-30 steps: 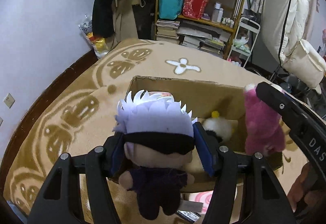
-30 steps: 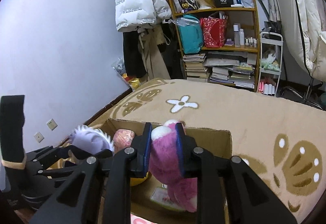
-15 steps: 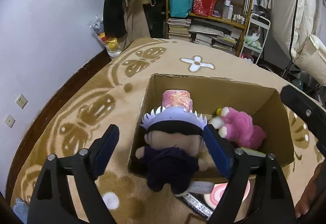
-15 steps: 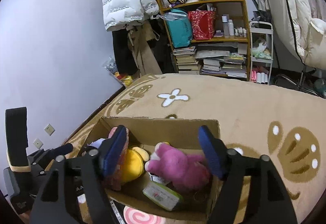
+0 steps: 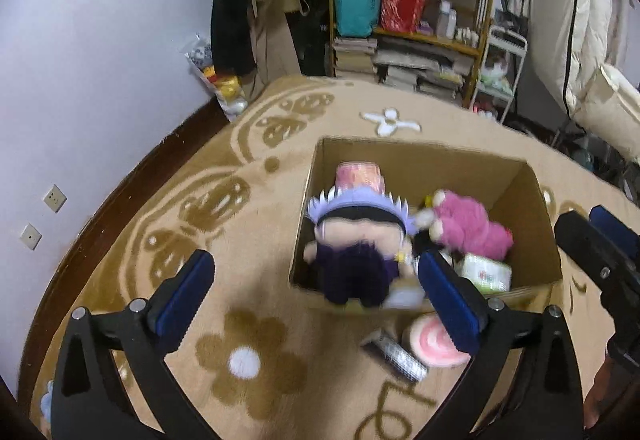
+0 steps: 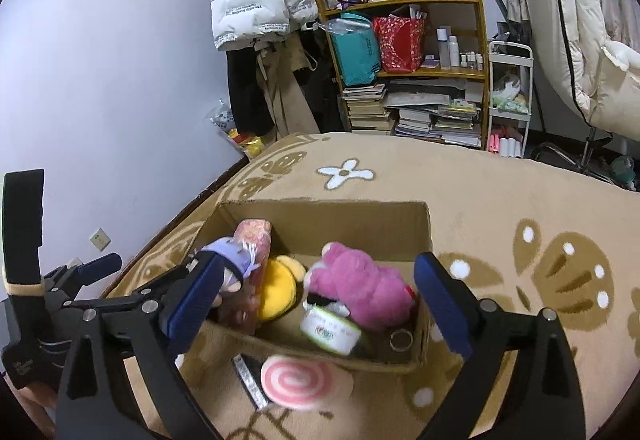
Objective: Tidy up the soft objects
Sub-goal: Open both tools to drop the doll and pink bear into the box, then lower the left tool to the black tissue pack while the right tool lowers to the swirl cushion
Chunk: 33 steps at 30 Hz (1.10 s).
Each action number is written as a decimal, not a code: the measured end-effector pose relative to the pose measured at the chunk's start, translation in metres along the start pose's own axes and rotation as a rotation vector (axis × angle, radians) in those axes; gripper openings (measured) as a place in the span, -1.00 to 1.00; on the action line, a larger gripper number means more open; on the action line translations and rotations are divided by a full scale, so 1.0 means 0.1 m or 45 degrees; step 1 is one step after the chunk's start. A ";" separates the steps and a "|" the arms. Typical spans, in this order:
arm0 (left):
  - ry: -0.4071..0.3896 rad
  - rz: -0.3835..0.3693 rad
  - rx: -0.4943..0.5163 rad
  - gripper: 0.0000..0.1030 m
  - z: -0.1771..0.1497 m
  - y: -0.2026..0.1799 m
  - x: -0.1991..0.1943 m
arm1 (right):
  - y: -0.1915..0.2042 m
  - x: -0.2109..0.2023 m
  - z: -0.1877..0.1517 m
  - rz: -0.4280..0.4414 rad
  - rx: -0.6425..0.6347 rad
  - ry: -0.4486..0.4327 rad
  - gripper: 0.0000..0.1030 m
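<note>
Dropping both toys into the box (image 5: 516, 182).

We have just been opening the left gripper (image 5: 316, 296) and right gripper (image 6: 318, 298); both stand spread, nothing between the pads. The doll (image 5: 356, 236) hangs over the near wall ahead of our left; the bear (image 6: 360, 286) lies inside. Open rug (image 5: 200, 208) surrounds the box.
</note>
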<state>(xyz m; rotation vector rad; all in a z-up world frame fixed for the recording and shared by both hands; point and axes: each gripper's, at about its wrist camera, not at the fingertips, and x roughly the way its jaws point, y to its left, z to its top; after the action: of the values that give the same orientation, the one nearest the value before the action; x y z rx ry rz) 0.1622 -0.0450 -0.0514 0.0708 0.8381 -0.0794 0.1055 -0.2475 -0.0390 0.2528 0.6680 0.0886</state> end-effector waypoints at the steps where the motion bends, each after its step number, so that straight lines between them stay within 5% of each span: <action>1: 0.017 -0.001 0.008 0.96 -0.02 0.00 -0.02 | 0.00 -0.04 -0.02 -0.008 0.005 -0.002 0.95; 19: 0.149 0.043 -0.039 0.96 -0.48 0.28 -0.35 | 0.17 -0.52 -0.49 -0.053 -0.041 0.026 1.00; 33: 0.248 0.059 -0.057 0.96 -0.57 0.34 -0.10 | 0.18 -0.21 -0.68 -0.060 -0.032 0.192 1.00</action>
<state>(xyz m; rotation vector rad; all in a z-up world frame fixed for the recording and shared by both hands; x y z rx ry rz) 0.1167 -0.0054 -0.0804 0.0564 1.0318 -0.0097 0.0472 -0.2196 -0.0732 0.2071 0.8219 0.0714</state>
